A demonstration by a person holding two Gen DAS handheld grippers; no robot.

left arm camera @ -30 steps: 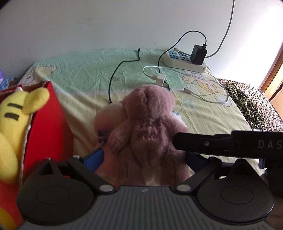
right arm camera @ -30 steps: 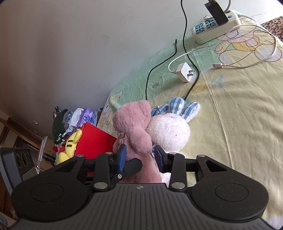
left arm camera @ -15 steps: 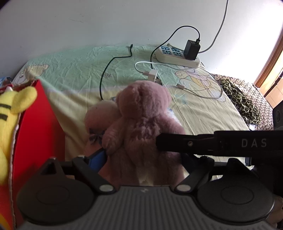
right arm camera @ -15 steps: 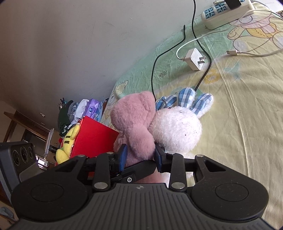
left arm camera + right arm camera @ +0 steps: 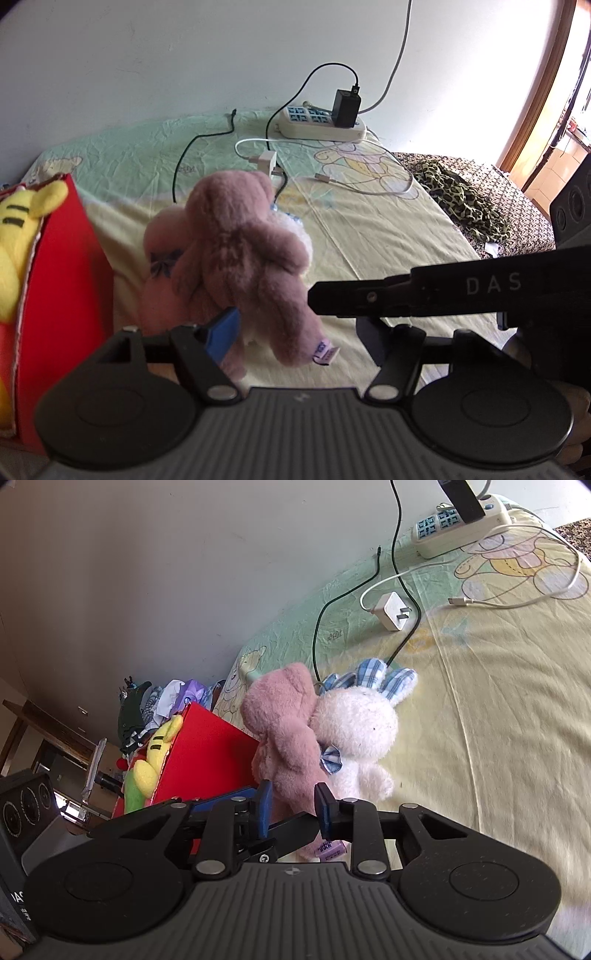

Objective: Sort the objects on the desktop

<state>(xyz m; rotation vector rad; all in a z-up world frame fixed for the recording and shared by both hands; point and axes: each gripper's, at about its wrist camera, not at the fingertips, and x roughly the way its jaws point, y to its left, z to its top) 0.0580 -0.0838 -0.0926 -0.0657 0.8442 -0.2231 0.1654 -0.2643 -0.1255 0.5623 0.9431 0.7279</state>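
Note:
A pink plush bear (image 5: 243, 254) sits on the bed sheet, leaning on a white plush rabbit (image 5: 356, 734) with blue checked ears. My right gripper (image 5: 293, 808) is shut on the pink bear's lower body (image 5: 291, 760); it also crosses the left wrist view as a black bar (image 5: 406, 295). My left gripper (image 5: 295, 332) is open, its jaws wide on either side of the bear's legs, gripping nothing. A red box (image 5: 55, 288) stands at the left with a yellow plush toy (image 5: 14, 254) in it.
A white power strip (image 5: 317, 123) with a black charger, a white plug adapter (image 5: 395, 607) and loose black and white cables lie on the sheet near the wall. Leopard-print cloth (image 5: 461, 195) lies at the right. Clutter (image 5: 162, 701) sits behind the red box.
My left gripper has opened and let go of the pink bear. The right gripper stays shut on it. The bear now tilts left and its legs and label show.

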